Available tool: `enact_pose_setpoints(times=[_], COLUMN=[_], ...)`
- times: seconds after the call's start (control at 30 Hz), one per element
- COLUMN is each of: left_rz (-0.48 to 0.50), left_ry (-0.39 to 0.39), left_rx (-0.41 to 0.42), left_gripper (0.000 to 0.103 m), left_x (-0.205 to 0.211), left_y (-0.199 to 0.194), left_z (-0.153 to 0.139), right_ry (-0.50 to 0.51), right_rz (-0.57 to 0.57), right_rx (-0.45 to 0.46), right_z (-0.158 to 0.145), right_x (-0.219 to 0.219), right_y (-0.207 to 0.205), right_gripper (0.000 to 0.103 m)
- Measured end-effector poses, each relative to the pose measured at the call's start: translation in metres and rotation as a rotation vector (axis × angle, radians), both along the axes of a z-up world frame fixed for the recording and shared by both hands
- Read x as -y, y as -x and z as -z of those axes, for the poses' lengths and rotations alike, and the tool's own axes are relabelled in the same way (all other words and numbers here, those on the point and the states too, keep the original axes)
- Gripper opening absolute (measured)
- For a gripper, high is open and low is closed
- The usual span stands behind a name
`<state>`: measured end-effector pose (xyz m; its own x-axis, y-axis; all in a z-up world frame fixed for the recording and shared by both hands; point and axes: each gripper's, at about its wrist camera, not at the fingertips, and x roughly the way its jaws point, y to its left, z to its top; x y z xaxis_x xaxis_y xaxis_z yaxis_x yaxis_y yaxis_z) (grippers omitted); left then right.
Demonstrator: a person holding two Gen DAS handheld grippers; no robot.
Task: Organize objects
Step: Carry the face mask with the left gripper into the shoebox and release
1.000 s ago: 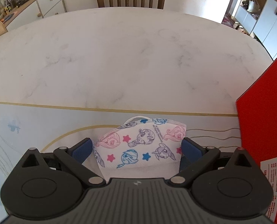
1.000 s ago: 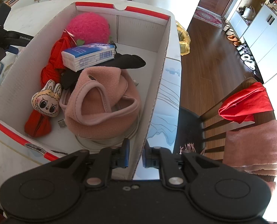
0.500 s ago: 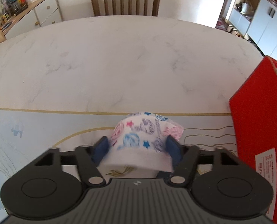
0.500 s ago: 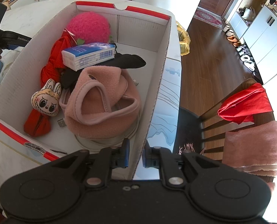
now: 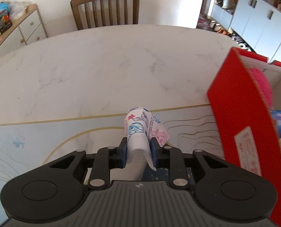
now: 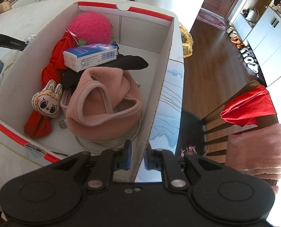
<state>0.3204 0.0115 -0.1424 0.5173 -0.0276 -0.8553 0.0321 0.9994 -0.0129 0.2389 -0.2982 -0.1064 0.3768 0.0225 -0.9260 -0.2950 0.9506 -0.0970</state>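
A crumpled child's face mask (image 5: pixel 140 124), white with pink and blue cartoon ponies and stars, is pinched between the blue pads of my left gripper (image 5: pixel 137 151), whose jaws are closing on it a little above the table mat. To its right stands the red outer wall of the cardboard box (image 5: pixel 240 109). My right gripper (image 6: pixel 138 156) is shut on the box's right wall (image 6: pixel 165 60) near its front corner. Inside lie a pink fuzzy ball (image 6: pixel 91 28), a tissue pack (image 6: pixel 89 55), a pink fleece hat (image 6: pixel 100 104), a small doll (image 6: pixel 47 101) and red cloth (image 6: pixel 53 64).
The marble table (image 5: pixel 102 66) stretches ahead of the left gripper, with a wooden chair (image 5: pixel 105 9) at its far side and a sideboard (image 5: pixel 17 30) at the left. Right of the box, a chair (image 6: pixel 248 106) draped with red cloth and a pink towel stands on the wood floor.
The left jaws closed from wide open onto the mask, folding it narrow, and lifted it off the mat. The red box now looms closer on the right. The right gripper kept still.
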Motion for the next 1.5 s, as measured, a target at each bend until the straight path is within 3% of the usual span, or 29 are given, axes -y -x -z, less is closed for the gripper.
enact_pose_setpoints(times=[0.43, 0.87, 1.1, 1.27, 1.5], left_rz=[0.125, 0.363, 0.481, 0.531, 0.543], left_ry=[0.049, 0.109, 0.109, 0.081, -0.015], left_rx=[0.080, 0.125, 0.112, 0.069, 0.000], left_gripper=[0.023, 0.023, 0.023, 0.023, 0.023], left_x=[0.011, 0.075, 0.123, 0.151, 0.174], left_y=[0.048, 0.088, 0.094, 0.090, 0.081], left_z=[-0.061, -0.116, -0.113, -0.095, -0.064], right_ry=[0.003, 0.008, 0.001, -0.004, -0.007], right_rz=[-0.001, -0.004, -0.002, -0.001, 0.000], right_rx=[0.002, 0.006, 0.008, 0.011, 0.014], right_z=[0.000, 0.000, 0.000, 0.000, -0.001], right_x=[-0.002, -0.004, -0.005, -0.004, -0.004], right_y=[-0.001, -0.002, -0.003, -0.002, -0.001], right_gripper=[0.012, 0.011, 0.011, 0.011, 0.011])
